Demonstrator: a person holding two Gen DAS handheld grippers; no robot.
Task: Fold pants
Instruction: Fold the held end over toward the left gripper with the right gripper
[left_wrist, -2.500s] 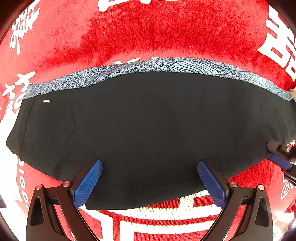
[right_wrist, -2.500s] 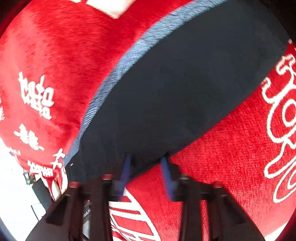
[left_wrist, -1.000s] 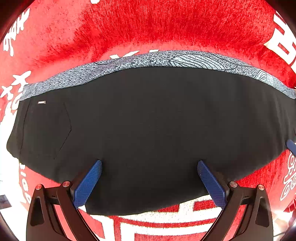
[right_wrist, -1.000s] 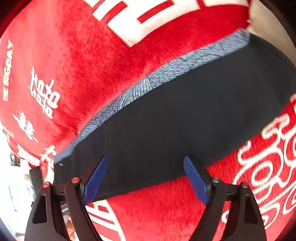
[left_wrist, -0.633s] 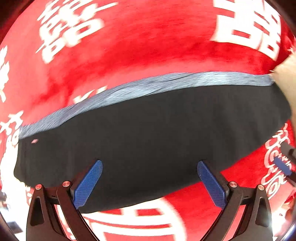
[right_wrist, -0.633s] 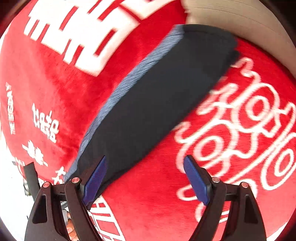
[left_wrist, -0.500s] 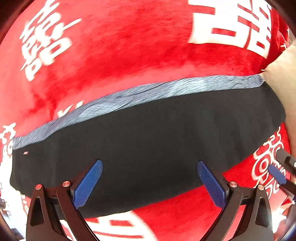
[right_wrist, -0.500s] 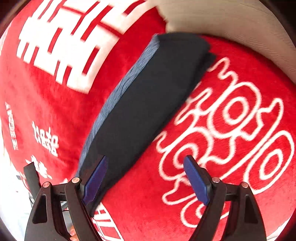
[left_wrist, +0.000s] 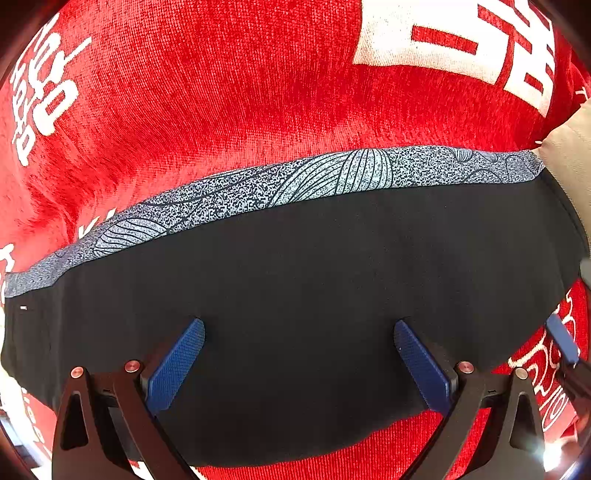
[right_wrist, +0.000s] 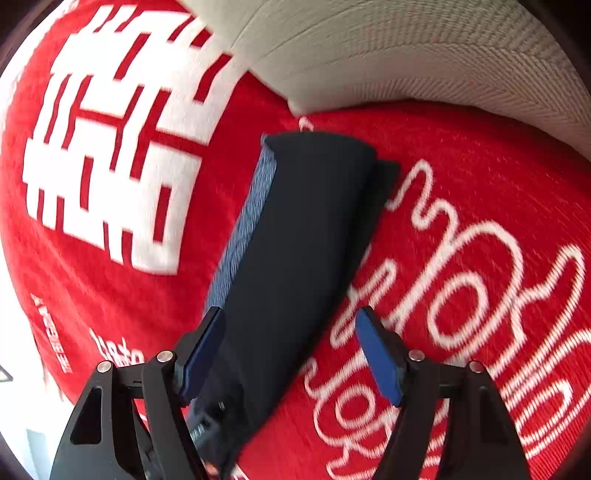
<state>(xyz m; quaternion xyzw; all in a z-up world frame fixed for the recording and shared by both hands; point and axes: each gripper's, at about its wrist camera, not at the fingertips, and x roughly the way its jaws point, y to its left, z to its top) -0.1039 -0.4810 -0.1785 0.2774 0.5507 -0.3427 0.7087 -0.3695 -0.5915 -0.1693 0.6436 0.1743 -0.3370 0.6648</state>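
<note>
Black pants (left_wrist: 314, 295), one pair; two tools (left_wrist: 299, 365) (right_wrist: 291, 350) over them.

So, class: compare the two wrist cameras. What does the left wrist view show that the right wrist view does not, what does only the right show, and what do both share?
Only the left wrist view: the leaf-line print on the pants' grey patterned band, a small white tag, and the open left gripper above the black cloth.

Only the right wrist view: the pants' narrow end with a lower layer sticking out, and the right gripper, jaws closing, not yet pinching anything.

Both: the black pants on the red blanket with white characters, and the beige fabric beyond it.
</note>
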